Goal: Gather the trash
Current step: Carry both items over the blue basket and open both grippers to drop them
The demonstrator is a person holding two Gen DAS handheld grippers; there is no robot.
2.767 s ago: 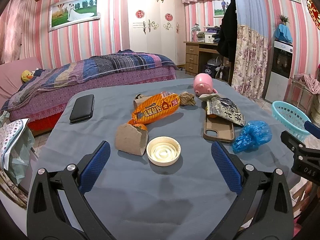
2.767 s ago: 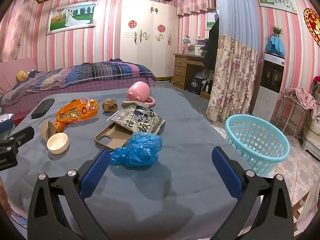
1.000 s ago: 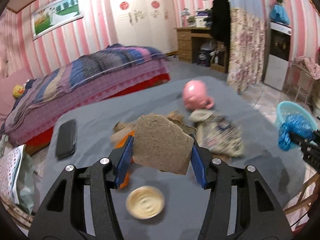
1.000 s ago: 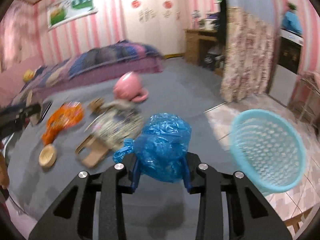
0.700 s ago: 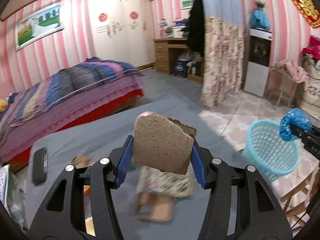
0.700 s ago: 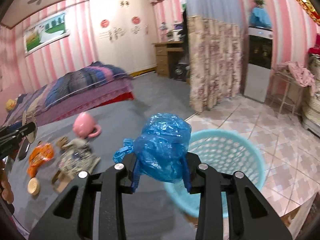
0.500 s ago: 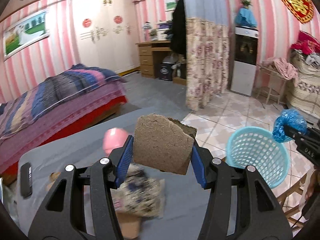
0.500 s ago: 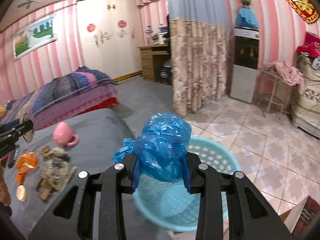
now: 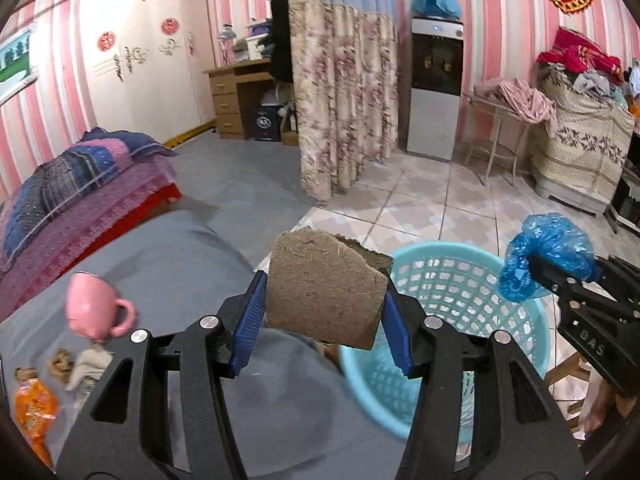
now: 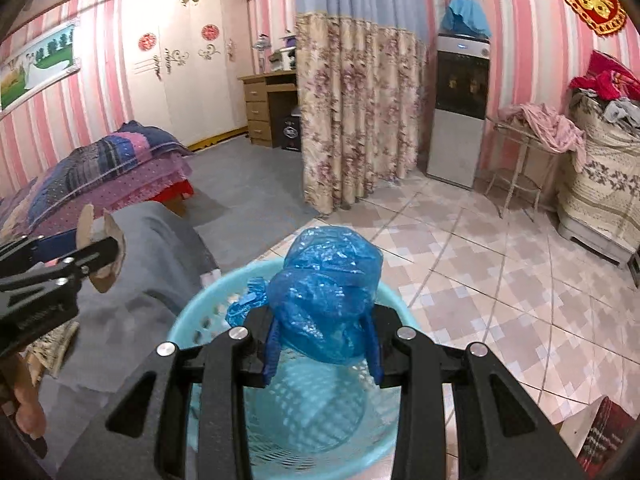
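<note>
My left gripper (image 9: 323, 314) is shut on a brown torn cardboard piece (image 9: 325, 286), held over the table's right edge beside the light-blue mesh basket (image 9: 444, 280). My right gripper (image 10: 322, 350) is shut on a crumpled blue plastic bag (image 10: 326, 300), held above the basket (image 10: 200, 320). The right gripper with the bag (image 9: 548, 254) also shows in the left wrist view, over the basket's far right rim. The left gripper with the cardboard (image 10: 102, 248) shows at the left of the right wrist view.
On the grey-clothed table (image 9: 180, 252) lie a pink cup (image 9: 94, 312), an orange snack wrapper (image 9: 34, 404) and small crumpled scraps (image 9: 86, 368). A bed (image 9: 72, 184) stands behind. A floral curtain (image 9: 340, 92), a water dispenser (image 9: 436, 88) and tiled floor (image 10: 500, 260) lie beyond the basket.
Both grippers closed on their items, lifted them off the table and swung right. The basket is now under the right gripper and beside the left one.
</note>
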